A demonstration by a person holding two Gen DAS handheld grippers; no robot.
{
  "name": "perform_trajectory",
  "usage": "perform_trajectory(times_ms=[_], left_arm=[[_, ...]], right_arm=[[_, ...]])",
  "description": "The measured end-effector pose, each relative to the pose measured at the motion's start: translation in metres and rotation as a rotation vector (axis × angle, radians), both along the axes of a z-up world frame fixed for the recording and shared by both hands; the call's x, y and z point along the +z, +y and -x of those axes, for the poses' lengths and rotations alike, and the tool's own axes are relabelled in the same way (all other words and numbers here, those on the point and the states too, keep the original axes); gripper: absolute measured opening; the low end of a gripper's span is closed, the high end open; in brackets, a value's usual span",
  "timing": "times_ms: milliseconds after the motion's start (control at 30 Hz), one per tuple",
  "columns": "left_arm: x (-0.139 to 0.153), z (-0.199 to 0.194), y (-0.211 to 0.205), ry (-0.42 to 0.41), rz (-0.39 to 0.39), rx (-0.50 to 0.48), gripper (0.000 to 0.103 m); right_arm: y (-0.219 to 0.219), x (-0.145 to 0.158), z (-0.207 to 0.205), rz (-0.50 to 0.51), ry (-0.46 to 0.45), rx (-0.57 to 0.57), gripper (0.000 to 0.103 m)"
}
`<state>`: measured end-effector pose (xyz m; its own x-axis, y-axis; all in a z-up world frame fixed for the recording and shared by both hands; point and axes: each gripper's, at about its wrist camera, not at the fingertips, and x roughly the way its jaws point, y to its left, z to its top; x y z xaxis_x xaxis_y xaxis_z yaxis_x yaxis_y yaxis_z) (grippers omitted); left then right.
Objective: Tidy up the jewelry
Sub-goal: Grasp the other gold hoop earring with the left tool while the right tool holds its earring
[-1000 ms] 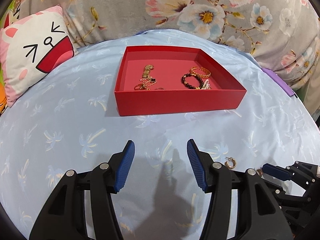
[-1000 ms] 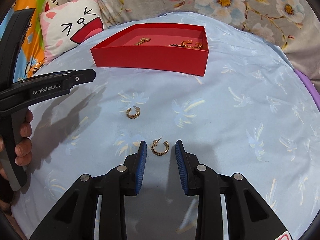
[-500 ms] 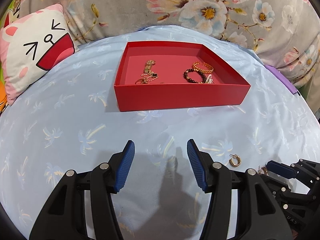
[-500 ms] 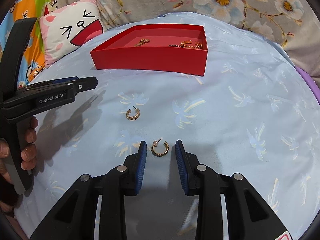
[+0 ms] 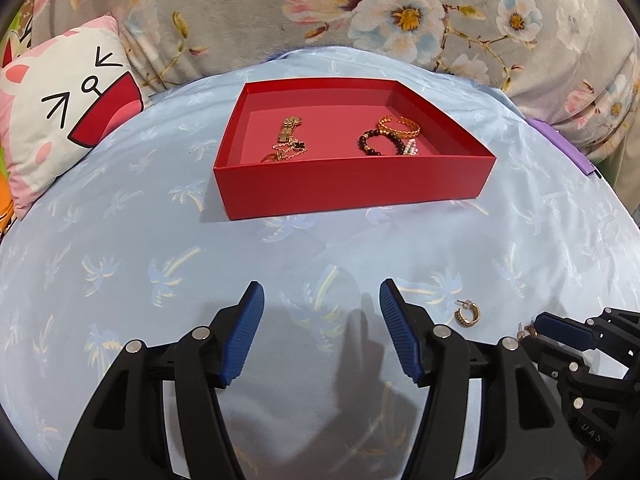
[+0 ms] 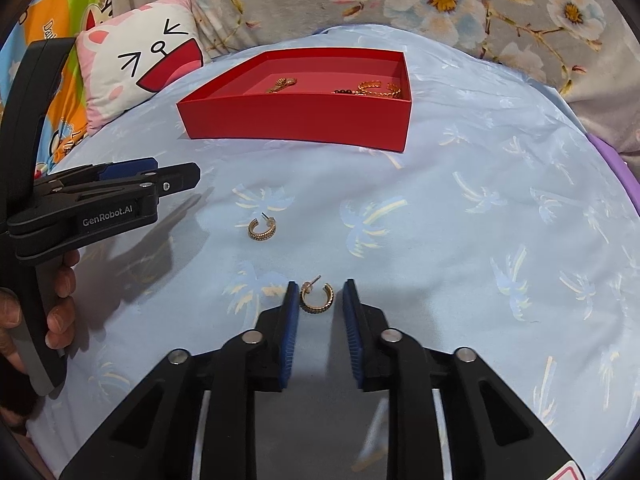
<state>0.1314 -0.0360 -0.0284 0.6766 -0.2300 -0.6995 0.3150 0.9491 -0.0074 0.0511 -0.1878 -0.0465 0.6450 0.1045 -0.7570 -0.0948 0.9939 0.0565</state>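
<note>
A red tray sits at the back of the light blue cloth and holds a gold chain, a black bead bracelet and a gold bangle. Two gold hoop earrings lie on the cloth. The near earring lies between the pads of my right gripper, which is open around it and apart from it. The far earring lies loose, just right of my left gripper, which is open and empty.
A cat-face pillow lies at the back left. Floral fabric rises behind the tray. A purple edge shows at the right. The left gripper's body and the hand holding it fill the left of the right wrist view.
My left gripper has drifted slightly, so the tray and loose earring sit a little farther right in its view. My right gripper stays open around the near earring.
</note>
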Motion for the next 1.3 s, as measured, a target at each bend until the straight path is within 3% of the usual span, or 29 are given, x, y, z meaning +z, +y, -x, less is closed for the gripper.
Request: perform_trajectory(times_ms=[167,567,900,1167,1300], left_arm=[[0.0,0.007,-0.009,-0.004,-0.003,-0.032,0.064],[-0.003,0.021,-0.049,0.008,-0.029,-0.142,0.064],[-0.009,0.016,-0.065,0.04,-0.06,-0.142,0.064],[-0.014,0.012,-0.062,0.082,-0.034,-0.156,0.055],[-0.014,0.016,-0.063,0.077,-0.037,-0.174,0.044]], right_arm=[[-0.003,0.0,0.0,-0.006,0.0,-0.007,0.015],[-0.034,0.001,-0.003,-0.032,-0.004,-0.114,0.015],[-0.037,0.0,-0.003,-0.036,0.002,-0.128,0.016],[-0.037,0.0,-0.003,-0.035,0.001,-0.128,0.016],[-0.037,0.0,-0.003,-0.034,0.001,-0.129,0.016]])
